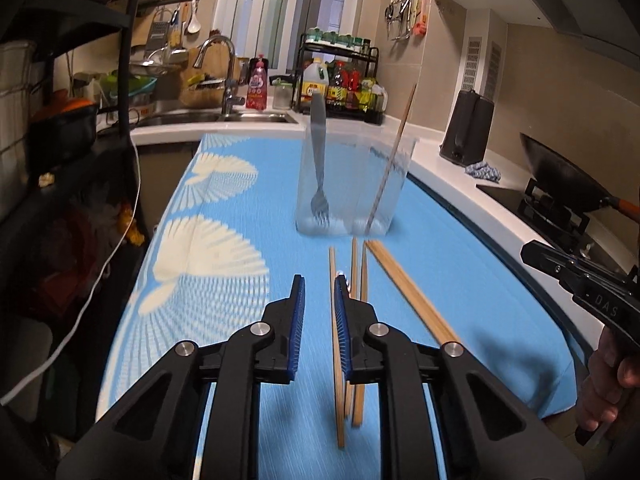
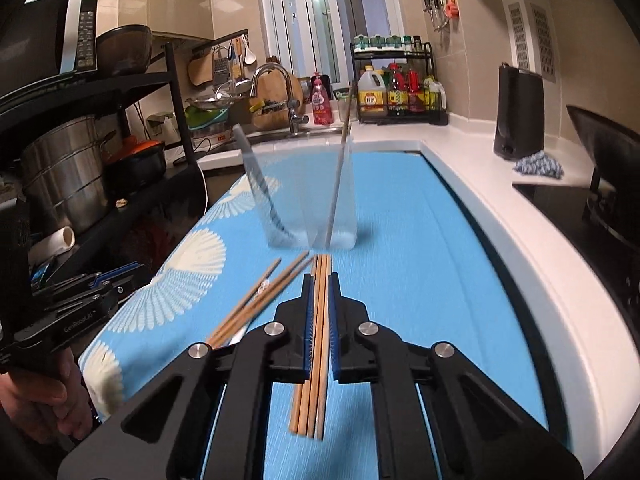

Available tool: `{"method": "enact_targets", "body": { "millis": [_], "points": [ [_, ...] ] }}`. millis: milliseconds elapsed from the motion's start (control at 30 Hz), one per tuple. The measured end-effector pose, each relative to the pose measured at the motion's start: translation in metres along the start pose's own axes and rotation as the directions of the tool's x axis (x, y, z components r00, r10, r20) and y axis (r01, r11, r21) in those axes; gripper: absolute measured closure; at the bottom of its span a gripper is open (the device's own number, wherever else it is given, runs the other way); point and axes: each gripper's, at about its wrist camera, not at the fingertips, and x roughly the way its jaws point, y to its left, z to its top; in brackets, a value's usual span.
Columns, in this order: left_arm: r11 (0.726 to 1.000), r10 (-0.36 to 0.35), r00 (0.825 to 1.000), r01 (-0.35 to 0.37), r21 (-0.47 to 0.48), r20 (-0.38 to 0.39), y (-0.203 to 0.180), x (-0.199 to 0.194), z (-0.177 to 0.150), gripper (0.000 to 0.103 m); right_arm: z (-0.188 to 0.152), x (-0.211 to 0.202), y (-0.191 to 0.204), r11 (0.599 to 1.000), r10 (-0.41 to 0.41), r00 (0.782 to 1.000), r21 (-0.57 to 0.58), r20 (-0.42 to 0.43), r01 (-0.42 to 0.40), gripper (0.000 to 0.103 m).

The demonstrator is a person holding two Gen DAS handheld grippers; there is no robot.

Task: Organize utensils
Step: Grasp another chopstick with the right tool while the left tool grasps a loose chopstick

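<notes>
A fork (image 1: 319, 168) and one chopstick (image 1: 390, 160) already stand in the clear holder (image 1: 352, 184). Right tool (image 2: 320, 312) is clamped on table chopsticks (image 2: 314, 360); left tool (image 1: 319, 312) is nearly together, gripping nothing. Several chopsticks remain.

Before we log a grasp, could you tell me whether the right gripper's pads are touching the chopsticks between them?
Touching: the right wrist view shows the right gripper closed on the chopstick bundle, both blue pads against its sides.

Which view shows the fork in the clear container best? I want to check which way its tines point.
The left wrist view: the fork stands nearly upright in the clear container, tines down, handle above the rim. In the right wrist view it is only a blurred slanting streak and its tines cannot be made out.
</notes>
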Motion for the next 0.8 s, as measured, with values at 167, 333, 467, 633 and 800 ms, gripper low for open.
{"method": "enact_targets", "body": {
  "millis": [167, 333, 467, 633, 800],
  "points": [
    [0.999, 0.006, 0.998, -0.009, -0.051, -0.055, 0.005, -0.001, -0.038, 0.090, -0.045, 0.013, 0.002, 0.999, 0.021, 0.997, 0.033, -0.072, -0.019, 0.096],
    [0.999, -0.015, 0.996, 0.012, -0.031, -0.085, 0.003, 0.008, -0.050, 0.090, -0.066, 0.029, 0.003, 1.000, 0.001, 0.992, 0.006, -0.123, 0.000, 0.095],
    [0.998, -0.022, 0.994, 0.016, -0.064, -0.104, 0.010, 0.014, -0.058, 0.090, -0.074, 0.040, -0.006, 0.999, -0.026, 0.988, 0.028, -0.153, 0.030, 0.094],
    [0.994, -0.059, 0.991, 0.047, -0.099, -0.124, 0.012, 0.021, -0.062, 0.090, -0.079, 0.044, -0.003, 1.000, -0.018, 0.984, -0.001, -0.178, 0.018, 0.093],
    [0.996, -0.060, 0.987, 0.049, -0.074, -0.151, 0.001, 0.033, -0.068, 0.090, -0.083, 0.044, 0.000, 1.000, -0.025, 0.983, -0.020, -0.180, 0.022, 0.094]
  ]
}}
